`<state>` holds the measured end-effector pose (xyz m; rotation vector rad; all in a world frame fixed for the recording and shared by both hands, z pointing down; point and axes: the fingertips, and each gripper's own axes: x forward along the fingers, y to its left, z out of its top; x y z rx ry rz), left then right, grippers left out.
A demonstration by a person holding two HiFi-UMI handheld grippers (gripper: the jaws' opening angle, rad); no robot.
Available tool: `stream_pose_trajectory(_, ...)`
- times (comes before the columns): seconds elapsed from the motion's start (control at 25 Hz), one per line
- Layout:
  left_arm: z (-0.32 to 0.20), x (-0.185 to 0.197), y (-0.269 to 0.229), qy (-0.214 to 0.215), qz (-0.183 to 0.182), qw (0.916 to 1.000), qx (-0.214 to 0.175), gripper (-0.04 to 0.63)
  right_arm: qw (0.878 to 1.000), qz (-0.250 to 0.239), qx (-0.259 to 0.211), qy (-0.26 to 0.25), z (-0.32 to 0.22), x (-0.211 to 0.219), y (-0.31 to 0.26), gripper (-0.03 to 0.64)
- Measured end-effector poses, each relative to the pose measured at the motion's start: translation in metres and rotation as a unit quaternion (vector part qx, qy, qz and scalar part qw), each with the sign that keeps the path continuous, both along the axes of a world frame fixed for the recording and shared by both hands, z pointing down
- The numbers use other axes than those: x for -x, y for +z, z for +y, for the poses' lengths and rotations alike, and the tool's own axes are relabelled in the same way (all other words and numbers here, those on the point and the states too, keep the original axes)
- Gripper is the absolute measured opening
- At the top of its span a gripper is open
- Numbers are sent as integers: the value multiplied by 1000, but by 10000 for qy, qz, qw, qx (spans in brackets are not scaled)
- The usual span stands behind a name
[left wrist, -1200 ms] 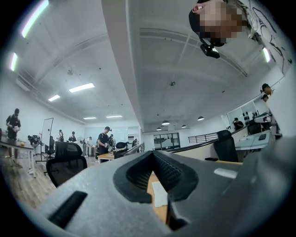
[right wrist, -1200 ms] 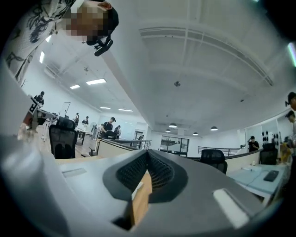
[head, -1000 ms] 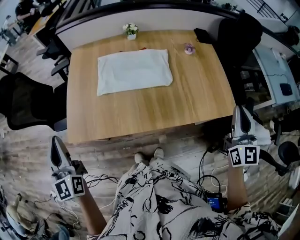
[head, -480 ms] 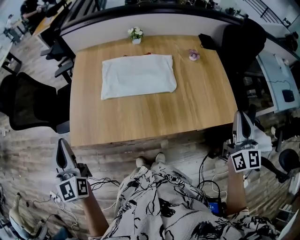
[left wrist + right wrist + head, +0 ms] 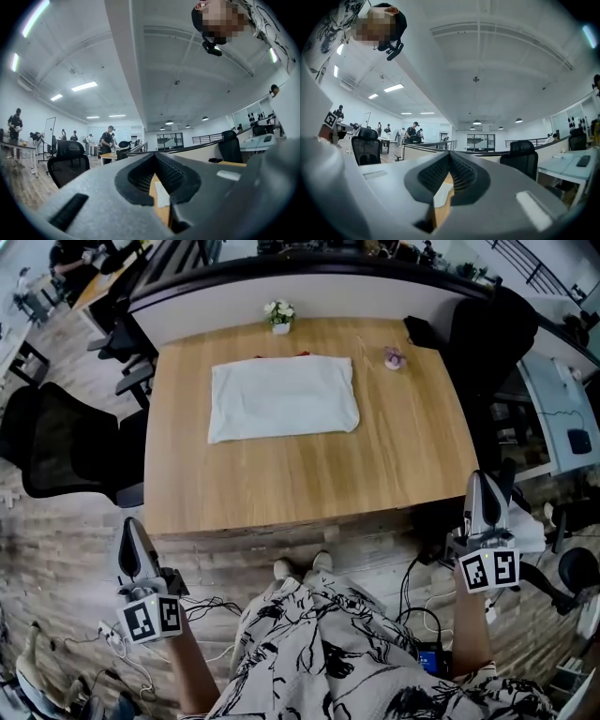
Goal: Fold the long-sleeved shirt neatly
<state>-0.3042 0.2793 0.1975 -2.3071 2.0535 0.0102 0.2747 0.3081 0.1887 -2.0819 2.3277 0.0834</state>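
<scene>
The white shirt (image 5: 283, 397) lies folded into a flat rectangle on the far half of the wooden table (image 5: 309, 474). Both grippers hang below the table's near edge, well away from it. My left gripper (image 5: 130, 529) is at the lower left, shut and empty. My right gripper (image 5: 482, 482) is off the table's near right corner, also shut and empty. In the left gripper view the closed jaws (image 5: 155, 158) leave only a slit that shows a strip of the shirt (image 5: 162, 196). The right gripper view shows the same through its closed jaws (image 5: 449, 158), with a sliver of the shirt (image 5: 440, 200).
A small flower pot (image 5: 278, 313) stands at the table's far edge, a small pink object (image 5: 395, 358) at the far right. Black office chairs stand to the left (image 5: 66, 442) and at the far right (image 5: 492, 334). Cables lie on the floor (image 5: 202, 606). Another desk (image 5: 562, 409) is on the right.
The head camera has shifted, so the table sits slightly lower and further right in the picture. Both grippers stay shut at the person's sides. The shirt has not moved.
</scene>
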Motion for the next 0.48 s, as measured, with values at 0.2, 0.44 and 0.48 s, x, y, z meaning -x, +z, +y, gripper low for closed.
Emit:
stream_pose_trajectory(0.2,0,0,-1,3,-35,10000,26,5,10000,4,-8,0,0,1,0,6)
stream_pose_trajectory(0.44,2,3,-3,-4,-98,9999,41,5,10000,56,1,-9,1,4,3,6)
stream_pose_trajectory(0.48,1,4,-4,-2,-116,9999,43,5,10000,69,5,-8,2,5,4,6)
